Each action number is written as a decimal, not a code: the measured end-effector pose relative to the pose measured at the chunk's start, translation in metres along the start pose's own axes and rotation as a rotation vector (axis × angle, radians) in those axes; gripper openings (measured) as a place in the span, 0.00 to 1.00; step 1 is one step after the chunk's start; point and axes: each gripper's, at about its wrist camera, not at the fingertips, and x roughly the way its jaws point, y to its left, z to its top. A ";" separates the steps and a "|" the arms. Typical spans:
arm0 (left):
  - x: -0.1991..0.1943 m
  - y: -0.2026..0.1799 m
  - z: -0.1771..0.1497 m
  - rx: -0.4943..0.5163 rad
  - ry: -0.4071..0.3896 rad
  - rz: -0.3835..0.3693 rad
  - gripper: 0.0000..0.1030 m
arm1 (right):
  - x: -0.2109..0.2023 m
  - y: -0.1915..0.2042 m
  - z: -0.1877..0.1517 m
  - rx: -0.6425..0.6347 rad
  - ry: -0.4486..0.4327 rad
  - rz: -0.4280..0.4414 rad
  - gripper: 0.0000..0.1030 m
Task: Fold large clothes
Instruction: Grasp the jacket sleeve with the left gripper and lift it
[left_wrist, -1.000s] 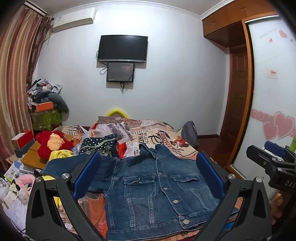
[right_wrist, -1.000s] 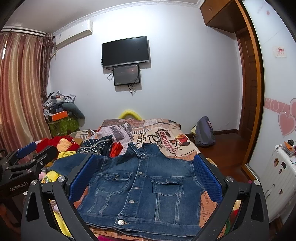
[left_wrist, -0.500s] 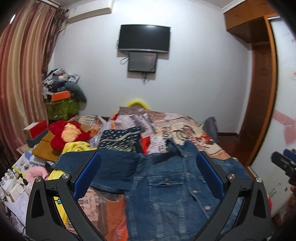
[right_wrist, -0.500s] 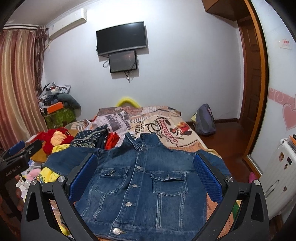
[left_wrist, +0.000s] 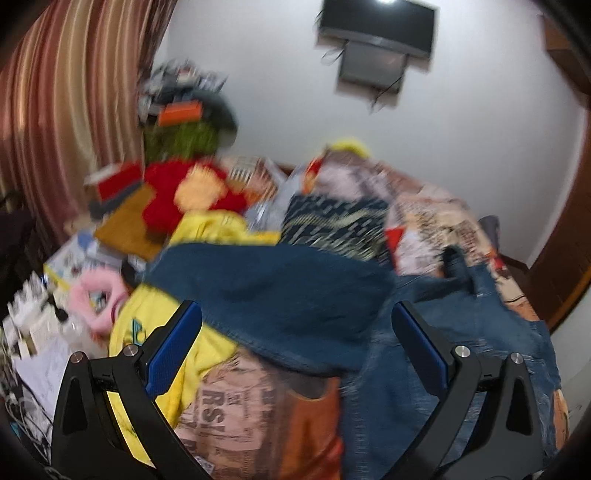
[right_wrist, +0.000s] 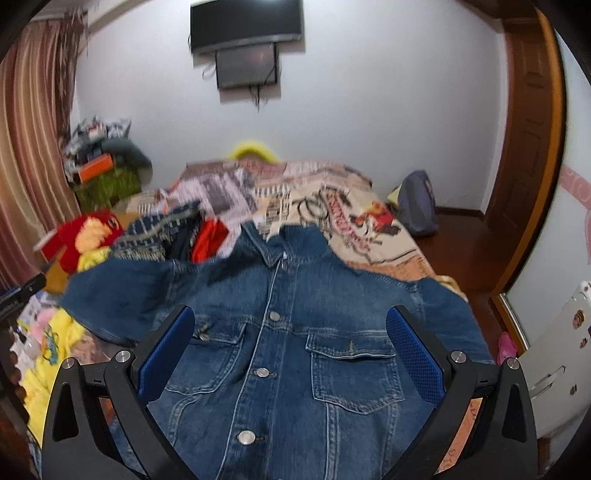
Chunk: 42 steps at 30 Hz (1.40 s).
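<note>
A blue denim jacket (right_wrist: 295, 332) lies front up and buttoned on the bed, collar toward the far wall. Its left sleeve (left_wrist: 273, 291) stretches out to the left over a yellow garment (left_wrist: 155, 325). My left gripper (left_wrist: 295, 343) is open and empty, hovering just in front of that sleeve. My right gripper (right_wrist: 291, 343) is open and empty, low over the jacket's chest between the two pockets. The left wrist view is blurred by motion.
The bed (right_wrist: 347, 221) has a printed cover. A dark patterned garment (right_wrist: 162, 229), a red item (right_wrist: 210, 236) and a red plush toy (right_wrist: 88, 236) lie at its left. Clutter sits at the left by the curtain (left_wrist: 66, 110). A wooden door (right_wrist: 524, 147) stands at the right.
Both grippers have moved forward and down toward the jacket. The left gripper has also swung left, from the jacket's body to its left sleeve. Both stay open.
</note>
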 end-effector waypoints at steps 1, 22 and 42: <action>0.013 0.010 -0.001 -0.024 0.043 -0.001 1.00 | 0.008 0.002 0.000 -0.009 0.024 0.002 1.00; 0.157 0.192 0.002 -0.517 0.271 -0.216 0.85 | 0.107 0.021 -0.002 -0.045 0.295 0.022 1.00; 0.204 0.224 0.031 -0.501 0.214 0.050 0.09 | 0.107 0.012 0.003 -0.003 0.293 0.000 1.00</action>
